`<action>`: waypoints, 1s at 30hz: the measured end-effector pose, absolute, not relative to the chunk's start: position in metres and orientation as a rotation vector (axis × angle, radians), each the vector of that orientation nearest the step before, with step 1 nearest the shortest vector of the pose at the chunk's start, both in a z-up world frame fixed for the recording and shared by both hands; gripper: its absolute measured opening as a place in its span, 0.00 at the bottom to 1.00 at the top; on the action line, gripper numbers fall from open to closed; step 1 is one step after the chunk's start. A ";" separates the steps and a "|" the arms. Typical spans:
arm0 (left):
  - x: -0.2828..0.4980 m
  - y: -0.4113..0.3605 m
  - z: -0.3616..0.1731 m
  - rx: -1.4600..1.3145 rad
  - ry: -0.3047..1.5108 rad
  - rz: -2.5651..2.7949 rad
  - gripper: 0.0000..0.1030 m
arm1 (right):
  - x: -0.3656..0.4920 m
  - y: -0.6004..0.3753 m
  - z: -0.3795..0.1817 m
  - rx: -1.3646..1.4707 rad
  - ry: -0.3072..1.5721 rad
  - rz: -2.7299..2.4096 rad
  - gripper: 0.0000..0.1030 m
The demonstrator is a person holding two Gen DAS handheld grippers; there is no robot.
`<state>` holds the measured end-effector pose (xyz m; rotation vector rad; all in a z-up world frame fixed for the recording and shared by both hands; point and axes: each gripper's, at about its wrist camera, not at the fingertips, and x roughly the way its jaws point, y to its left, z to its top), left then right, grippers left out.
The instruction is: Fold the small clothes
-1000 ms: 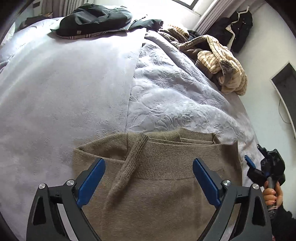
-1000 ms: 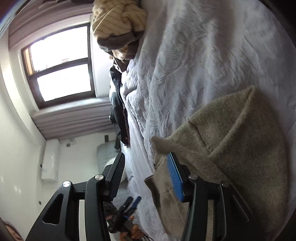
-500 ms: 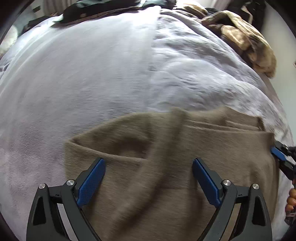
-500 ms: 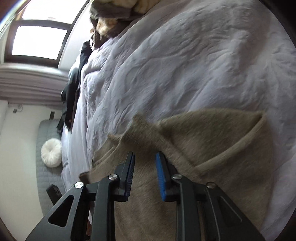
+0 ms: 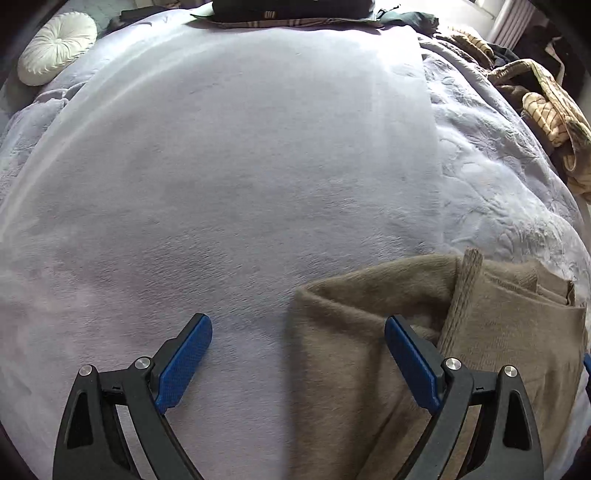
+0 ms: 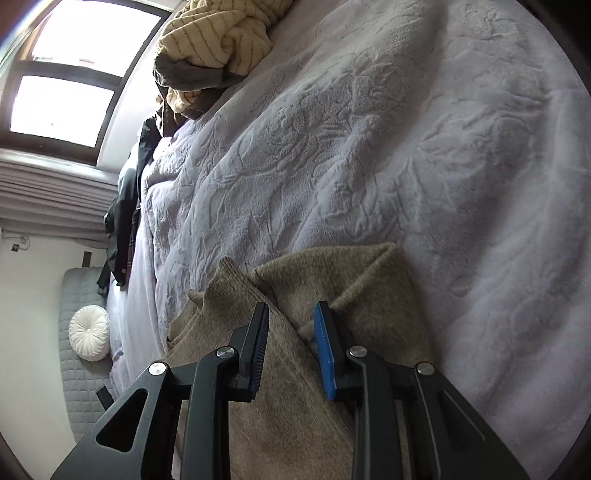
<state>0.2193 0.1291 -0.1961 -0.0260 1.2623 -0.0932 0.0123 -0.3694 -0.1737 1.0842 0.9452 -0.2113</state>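
Garment: brown knitted sweater (image 5: 369,369), lying on the bed with lavender plush blanket (image 5: 240,184), near the front edge, toward the right side in the left wrist view.

Fold state: partly folded, as judged; a ribbed sleeve cuff (image 5: 467,280) laid across the body, layered edges visible at the far right corner, outline already a compact rectangle.

Left gripper (image 5: 297,363): fingers wide apart, holding nothing; one blue pad over bare blanket, the other above the sweater's left part.

Right gripper (image 6: 290,349): fingers narrowly apart with a fold of the sweater (image 6: 295,387) running between them; real clamping on the knit not possible to tell, a gap visible beside the blue pad.

Done so far: sleeves seemingly brought in, width reduced.

Left to do: probably one more fold of the body in half, then smoothing; other garments waiting.

Other items: cream striped clothes heap (image 6: 218,37) at the far bed edge, dark folded clothing (image 5: 291,9) at the head of the bed, round white tufted cushion (image 5: 55,46) beside it.
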 end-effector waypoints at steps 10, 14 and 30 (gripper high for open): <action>0.159 0.160 -0.174 -0.159 1.342 -0.241 0.93 | -0.031 -0.369 -0.172 1.142 0.931 -0.243 0.37; 0.128 0.172 -0.173 -0.264 1.389 -0.259 0.93 | -0.053 -0.354 -0.161 1.129 0.934 -0.215 0.45; 0.028 0.171 -0.223 -0.734 1.523 -0.257 0.93 | -0.180 -0.263 -0.199 1.454 0.937 -0.180 0.56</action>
